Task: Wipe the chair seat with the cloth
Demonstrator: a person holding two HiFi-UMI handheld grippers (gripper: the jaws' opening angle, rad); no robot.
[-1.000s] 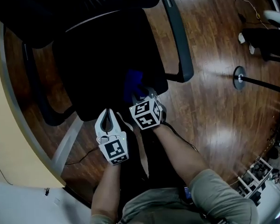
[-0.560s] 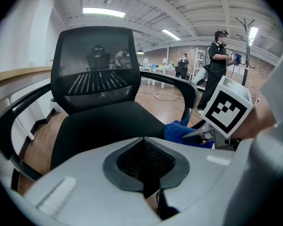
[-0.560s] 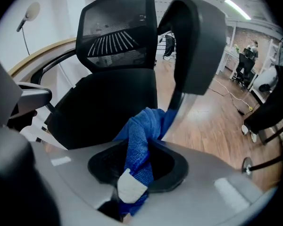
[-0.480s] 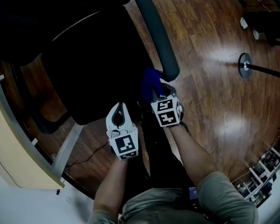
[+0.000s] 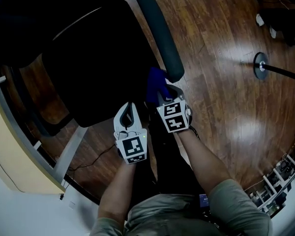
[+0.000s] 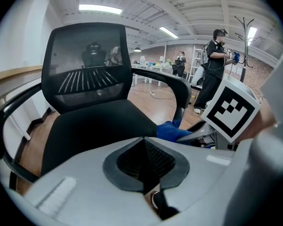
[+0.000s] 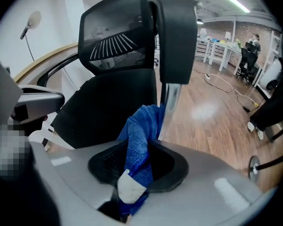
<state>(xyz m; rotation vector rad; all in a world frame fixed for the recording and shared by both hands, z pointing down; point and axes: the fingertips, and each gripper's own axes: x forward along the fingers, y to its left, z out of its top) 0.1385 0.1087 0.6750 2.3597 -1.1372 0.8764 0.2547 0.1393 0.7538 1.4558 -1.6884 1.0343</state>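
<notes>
The black chair seat [image 5: 98, 68] fills the upper left of the head view. My right gripper [image 5: 161, 96] is shut on the blue cloth [image 5: 155, 84], which lies at the seat's front right corner just below the end of the right armrest [image 5: 160, 33]. In the right gripper view the cloth [image 7: 140, 135] runs up from between the jaws of that gripper [image 7: 137, 166] to the seat [image 7: 108, 107] and the armrest post. My left gripper [image 5: 129, 108] hangs off the seat's front edge, to the left of the right one. Its jaws are shut on nothing in the left gripper view [image 6: 144, 159].
A beige curved desk edge [image 5: 14, 151] runs down the left. The chair's grey base leg [image 5: 71, 149] and a cable lie below the seat. A round stand base [image 5: 259, 65] sits on the wooden floor to the right. People stand far back [image 6: 214, 55].
My right gripper has carried the cloth rightward along the seat's front to the corner by the armrest. The left gripper followed to the right. Both have barely moved in the last half second.
</notes>
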